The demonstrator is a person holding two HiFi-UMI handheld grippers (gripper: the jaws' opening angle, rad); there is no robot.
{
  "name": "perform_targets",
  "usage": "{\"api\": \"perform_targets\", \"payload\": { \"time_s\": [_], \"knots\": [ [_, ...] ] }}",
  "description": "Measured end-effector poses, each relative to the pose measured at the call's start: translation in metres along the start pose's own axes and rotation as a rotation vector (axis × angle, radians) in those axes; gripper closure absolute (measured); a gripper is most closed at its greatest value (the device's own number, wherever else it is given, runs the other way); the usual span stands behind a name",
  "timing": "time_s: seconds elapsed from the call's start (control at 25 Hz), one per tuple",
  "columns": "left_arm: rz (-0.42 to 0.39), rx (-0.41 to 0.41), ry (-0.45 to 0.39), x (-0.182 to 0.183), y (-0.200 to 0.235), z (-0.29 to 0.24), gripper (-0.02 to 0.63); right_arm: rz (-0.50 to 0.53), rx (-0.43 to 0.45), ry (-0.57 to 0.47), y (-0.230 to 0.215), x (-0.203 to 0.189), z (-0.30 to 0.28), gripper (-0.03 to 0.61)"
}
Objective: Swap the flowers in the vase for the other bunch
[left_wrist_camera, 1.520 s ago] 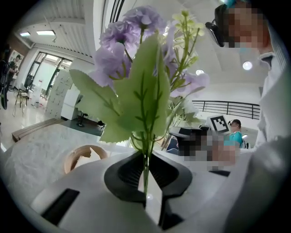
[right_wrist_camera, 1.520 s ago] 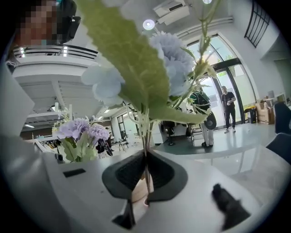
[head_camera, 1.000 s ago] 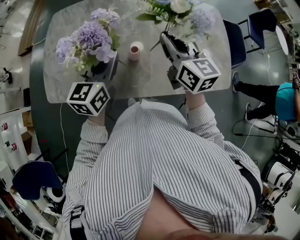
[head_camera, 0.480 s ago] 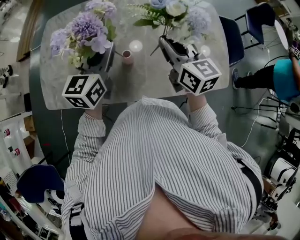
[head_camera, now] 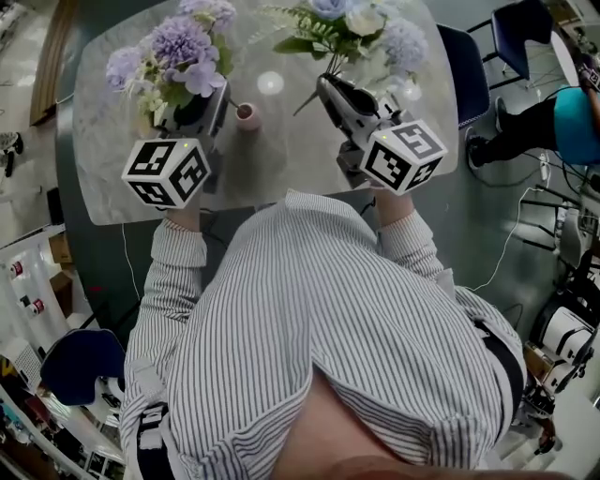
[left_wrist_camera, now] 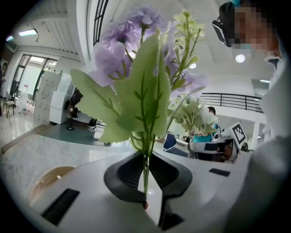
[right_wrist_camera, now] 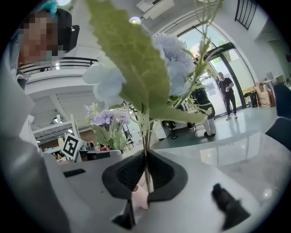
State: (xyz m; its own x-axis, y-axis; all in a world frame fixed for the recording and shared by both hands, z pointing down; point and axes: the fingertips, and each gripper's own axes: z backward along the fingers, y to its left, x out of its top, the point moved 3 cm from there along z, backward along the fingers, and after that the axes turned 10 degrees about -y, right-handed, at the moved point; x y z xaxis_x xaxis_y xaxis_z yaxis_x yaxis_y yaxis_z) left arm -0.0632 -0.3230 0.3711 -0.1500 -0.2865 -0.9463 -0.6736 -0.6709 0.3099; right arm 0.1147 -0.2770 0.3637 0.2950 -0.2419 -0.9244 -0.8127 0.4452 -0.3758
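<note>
1. Left gripper, fingers pinched on the purple bunch, has drifted nearer the vase.
2. Right gripper fingers pinch the blue bunch.
3. Vase sits empty between both fingertips; refilling likely follows.

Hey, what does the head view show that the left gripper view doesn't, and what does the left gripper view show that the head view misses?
Only the head view: the small pink vase standing between the two bunches; I cannot make it out in the left gripper view.
Only the left gripper view: the left gripper close up, its jaws shut on the thin green stems of the purple bunch, and a balcony railing behind.
Both: the marble table, the purple bunch, and the right gripper holding the blue and white bunch.
</note>
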Motion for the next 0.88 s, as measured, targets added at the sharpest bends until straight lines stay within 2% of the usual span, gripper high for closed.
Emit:
{"api": "perform_targets", "payload": {
  "time_s": [0.44,0.6,0.88],
  "knots": [
    [0.033,-0.017,0.085,-0.030,0.010,-0.005,0.566,-0.074,-0.005,0.007,-0.003,-0.013,0.000,0.551],
    [0.019,-0.007,0.133,-0.046,0.011,-0.007,0.566,-0.085,-0.012,0.014,-0.010,-0.016,0.004,0.551],
    [0.005,0.004,0.167,-0.063,0.008,-0.013,0.566,-0.104,-0.020,0.043,-0.016,-0.028,0.013,0.551]
  ]
}}
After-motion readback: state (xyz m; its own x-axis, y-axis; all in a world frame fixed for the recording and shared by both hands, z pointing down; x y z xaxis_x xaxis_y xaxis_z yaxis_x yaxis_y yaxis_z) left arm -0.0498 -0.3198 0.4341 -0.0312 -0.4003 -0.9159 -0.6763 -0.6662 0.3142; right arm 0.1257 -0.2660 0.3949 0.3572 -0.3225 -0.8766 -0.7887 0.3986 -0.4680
